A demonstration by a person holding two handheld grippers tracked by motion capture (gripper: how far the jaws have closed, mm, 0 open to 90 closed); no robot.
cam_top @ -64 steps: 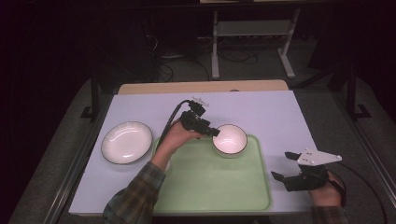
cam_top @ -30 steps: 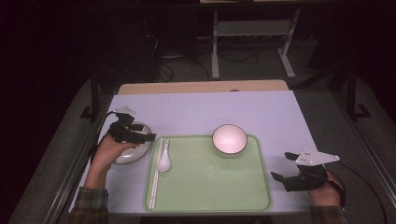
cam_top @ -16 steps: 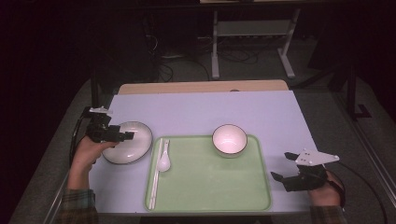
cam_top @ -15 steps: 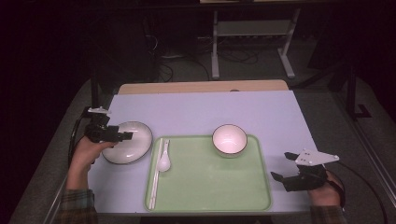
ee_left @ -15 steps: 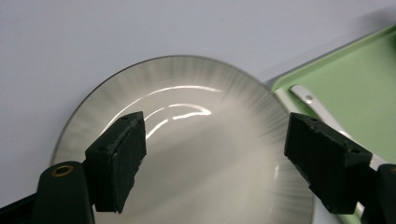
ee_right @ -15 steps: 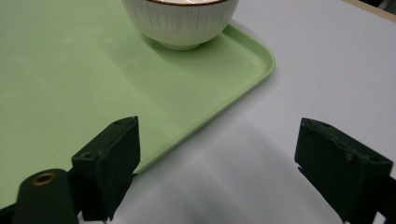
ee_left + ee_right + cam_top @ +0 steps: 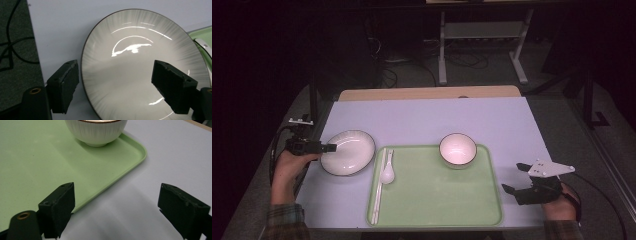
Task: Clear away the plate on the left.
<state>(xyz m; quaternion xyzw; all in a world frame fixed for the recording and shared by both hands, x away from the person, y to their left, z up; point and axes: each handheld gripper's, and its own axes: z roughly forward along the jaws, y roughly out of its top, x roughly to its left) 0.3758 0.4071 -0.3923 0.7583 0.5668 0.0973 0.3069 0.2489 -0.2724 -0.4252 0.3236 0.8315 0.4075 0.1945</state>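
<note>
Left gripper (image 7: 331, 148) sits at the desk's (image 7: 422, 117) left edge, held in the person's left hand (image 7: 292, 162), jaws spread wide and holding nothing. Its tips reach the near rim of the white plate (image 7: 348, 152); in the left gripper view (image 7: 113, 87) the plate (image 7: 147, 65) lies flat on the desk directly ahead, w/ one jaw outside the rim over bare desk and the other over the plate's inner surface. Whether either jaw touches the plate can't be told. Beyond the plate from this gripper lies the green tray (image 7: 437, 192), w/ a white spoon (image 7: 387, 172) and a pair of chopsticks (image 7: 379, 187) along the tray edge closest to the plate, and a white bowl (image 7: 457, 149) at the tray's far corner.

Right gripper (image 7: 514, 179) rests near the desk's front right corner, just off the tray's right edge, also wide open and empty, grey three-cornered plate on top. In the right gripper view (image 7: 115, 207) the tray corner (image 7: 135, 152) lies ahead between the jaws, and the bowl (image 7: 96, 131) stands upright on the tray further ahead, well apart from the jaws
</note>
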